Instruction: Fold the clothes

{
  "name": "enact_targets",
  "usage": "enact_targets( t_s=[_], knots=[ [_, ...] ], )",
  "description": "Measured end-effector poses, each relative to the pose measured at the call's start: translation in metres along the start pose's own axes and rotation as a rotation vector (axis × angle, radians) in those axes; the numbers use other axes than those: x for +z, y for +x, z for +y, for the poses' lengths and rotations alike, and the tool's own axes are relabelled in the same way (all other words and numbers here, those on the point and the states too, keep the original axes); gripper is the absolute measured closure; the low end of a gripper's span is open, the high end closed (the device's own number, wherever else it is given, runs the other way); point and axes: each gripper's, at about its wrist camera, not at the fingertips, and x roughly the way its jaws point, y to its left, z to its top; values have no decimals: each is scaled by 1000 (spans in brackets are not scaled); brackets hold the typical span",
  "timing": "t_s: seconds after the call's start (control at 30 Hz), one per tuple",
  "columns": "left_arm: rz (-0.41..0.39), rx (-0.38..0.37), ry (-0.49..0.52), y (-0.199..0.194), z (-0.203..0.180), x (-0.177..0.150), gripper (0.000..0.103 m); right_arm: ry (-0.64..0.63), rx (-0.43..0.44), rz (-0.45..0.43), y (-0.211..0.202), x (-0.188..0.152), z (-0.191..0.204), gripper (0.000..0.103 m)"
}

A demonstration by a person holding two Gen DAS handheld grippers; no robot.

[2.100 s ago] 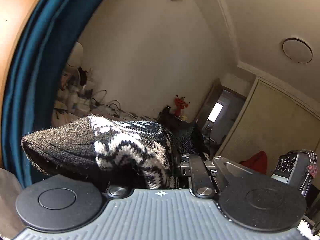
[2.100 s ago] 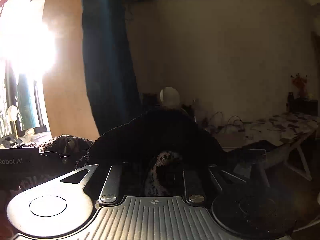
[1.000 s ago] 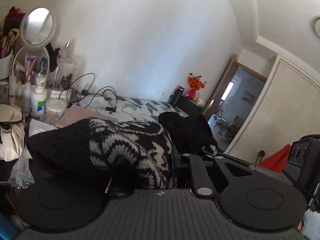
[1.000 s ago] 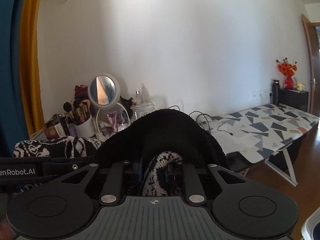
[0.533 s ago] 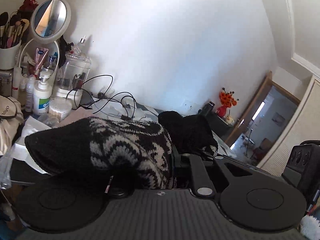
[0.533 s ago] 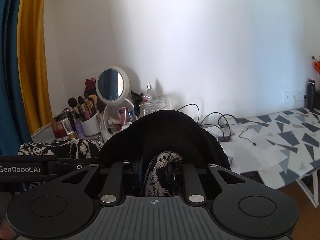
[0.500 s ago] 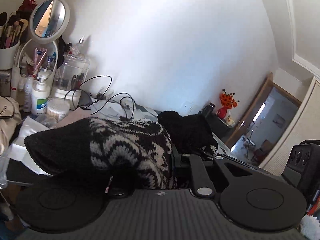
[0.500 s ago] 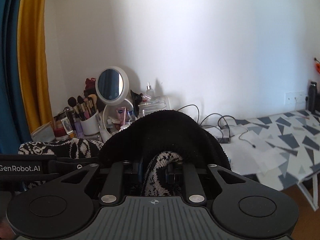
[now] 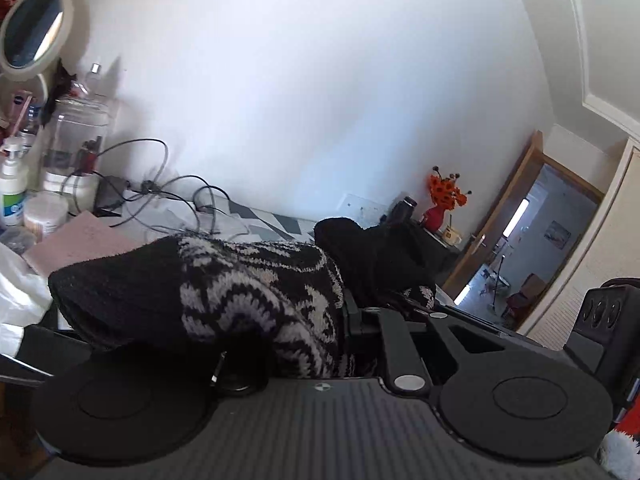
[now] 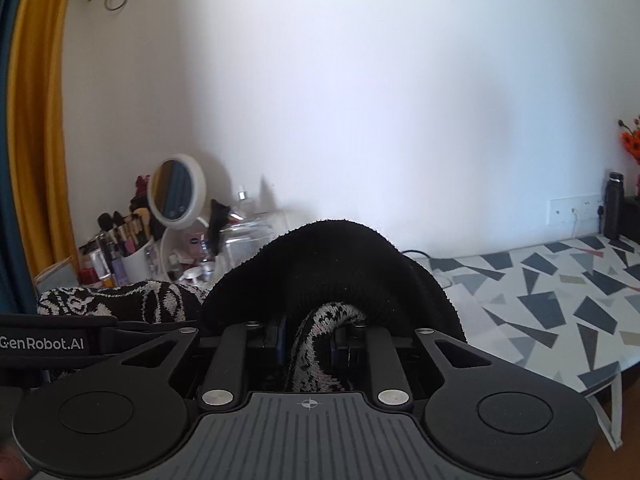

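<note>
Holding: right gripper (image 10: pixel 308 344) has its fingers closed on the black and white knit garment (image 10: pixel 332 276), which bulges over them and hides the tips.
Left gripper (image 9: pixel 348 320): fingers also clamped on the same garment (image 9: pixel 224 292); the cloth covers the left finger fully.
Garment place: raised in the air between both grippers, in front of the counter (image 10: pixel 560 280) with grey triangle pattern.
Around: round mirror (image 10: pixel 176 192), brushes in a cup (image 10: pixel 128 236), cables (image 9: pixel 160 188), orange flowers (image 9: pixel 446 192), open door (image 9: pixel 532 248).
Writing: "GenRobot.AI" (image 10: pixel 42 344) on the left gripper body.
</note>
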Motion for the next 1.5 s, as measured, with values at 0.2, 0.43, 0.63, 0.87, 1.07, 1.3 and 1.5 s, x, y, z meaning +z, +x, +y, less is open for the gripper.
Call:
enact_targets(
  t_s=[0.2, 0.43, 0.63, 0.87, 1.07, 1.3, 1.5],
  knots=[
    [64, -92, 34, 51, -29, -2, 85, 45, -98, -10, -15, -3, -56, 86],
    [143, -206, 61, 112, -56, 2, 85, 96, -234, -21, -26, -2, -114, 86],
    [168, -298, 63, 179, -68, 15, 85, 115, -345, -48, -16, 8, -163, 86],
    [139, -300, 80, 281, -78, 56, 85, 109, -458, -97, 27, 56, -236, 86],
    [56, -261, 127, 351, -98, 98, 85, 116, -494, -214, 53, 107, -303, 86],
    [-163, -280, 169, 377, -127, 145, 85, 5, -491, -348, 67, 176, -364, 86],
    [-325, -186, 213, 396, -159, 156, 84, -164, -399, -454, 82, 222, -409, 86]
  ],
)
